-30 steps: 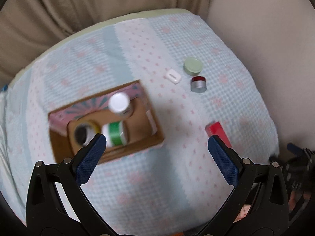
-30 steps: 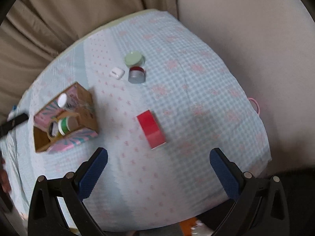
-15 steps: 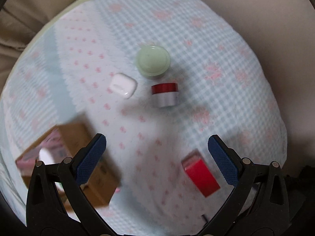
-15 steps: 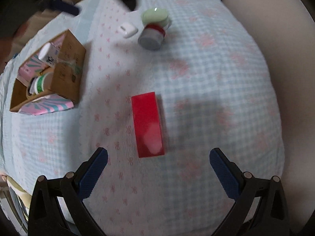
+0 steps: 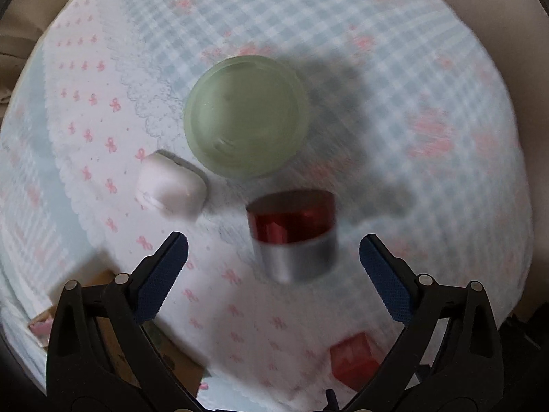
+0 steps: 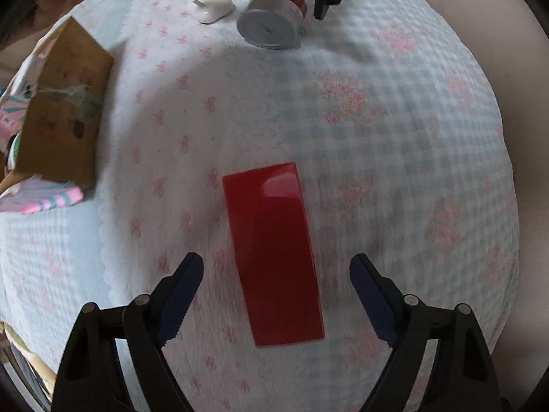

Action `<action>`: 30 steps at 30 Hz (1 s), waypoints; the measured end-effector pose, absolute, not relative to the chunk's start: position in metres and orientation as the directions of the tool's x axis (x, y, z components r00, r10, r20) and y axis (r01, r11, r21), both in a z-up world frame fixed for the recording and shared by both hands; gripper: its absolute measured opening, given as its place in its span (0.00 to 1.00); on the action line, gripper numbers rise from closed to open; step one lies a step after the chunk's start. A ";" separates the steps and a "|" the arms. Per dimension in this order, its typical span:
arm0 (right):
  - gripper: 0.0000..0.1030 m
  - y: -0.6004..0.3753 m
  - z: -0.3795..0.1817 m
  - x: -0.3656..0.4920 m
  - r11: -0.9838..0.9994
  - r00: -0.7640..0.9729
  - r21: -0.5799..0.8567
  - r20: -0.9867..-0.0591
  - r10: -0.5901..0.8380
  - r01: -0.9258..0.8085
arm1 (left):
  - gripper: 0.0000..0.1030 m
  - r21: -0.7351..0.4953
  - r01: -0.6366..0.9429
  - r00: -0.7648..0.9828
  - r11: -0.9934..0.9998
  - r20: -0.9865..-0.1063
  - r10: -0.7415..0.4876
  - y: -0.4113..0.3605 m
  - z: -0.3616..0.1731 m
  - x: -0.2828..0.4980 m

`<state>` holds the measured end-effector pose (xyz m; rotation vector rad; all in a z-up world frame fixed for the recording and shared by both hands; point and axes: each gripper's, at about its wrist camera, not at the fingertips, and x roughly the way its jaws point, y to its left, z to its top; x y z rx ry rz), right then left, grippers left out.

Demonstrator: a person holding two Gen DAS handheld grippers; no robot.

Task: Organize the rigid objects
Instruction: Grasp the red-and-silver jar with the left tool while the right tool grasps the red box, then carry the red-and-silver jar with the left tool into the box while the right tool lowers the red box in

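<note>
Hand-held gripper, left, released, straddles the red-and-silver cylindrical jar at frame centre; right hand-held gripper, released, brackets the glossy red rectangular box. We should centre each before clenching.

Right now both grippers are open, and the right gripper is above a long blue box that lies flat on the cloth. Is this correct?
Almost. The box is red, not blue; the right wrist view shows it lying flat on the cloth in line with the open right gripper. The left gripper is open too, near the red-and-silver jar.
</note>
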<state>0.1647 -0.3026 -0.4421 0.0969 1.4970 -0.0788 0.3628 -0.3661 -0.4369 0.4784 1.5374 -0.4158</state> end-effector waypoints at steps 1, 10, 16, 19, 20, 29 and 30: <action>0.82 -0.302 -0.445 0.167 0.994 0.071 0.015 -0.997 0.007 0.111 | 0.97 0.031 0.534 -0.008 0.845 -0.999 0.042 -0.367 -0.441 0.366; 0.49 -0.297 -0.467 0.192 0.993 0.025 0.023 -1.000 0.020 0.115 | 0.67 -0.013 0.542 -0.091 0.840 -0.995 0.044 -0.377 -0.468 0.372; 0.40 -0.302 -0.468 0.198 0.991 0.031 0.026 -0.999 0.022 0.128 | 0.53 -0.028 0.564 -0.096 0.825 -0.995 0.032 -0.392 -0.471 0.372; 0.40 -0.313 -0.465 0.201 0.990 0.032 0.040 -0.999 0.036 0.133 | 0.53 -0.040 0.559 -0.101 0.828 -0.995 0.020 -0.393 -0.470 0.374; 0.40 -0.318 -0.463 0.201 0.989 0.033 0.046 -0.999 0.042 0.138 | 0.53 -0.043 0.557 -0.101 0.829 -0.995 0.016 -0.392 -0.469 0.374; 0.39 -0.342 -0.446 0.192 0.984 0.048 0.067 -0.997 0.059 0.165 | 0.50 -0.035 0.562 -0.039 0.826 -0.999 -0.015 -0.372 -0.431 0.372; 0.39 -0.344 -0.442 0.191 0.984 0.054 0.069 -0.997 0.061 0.167 | 0.49 -0.034 0.561 -0.032 0.827 -0.999 -0.020 -0.372 -0.425 0.372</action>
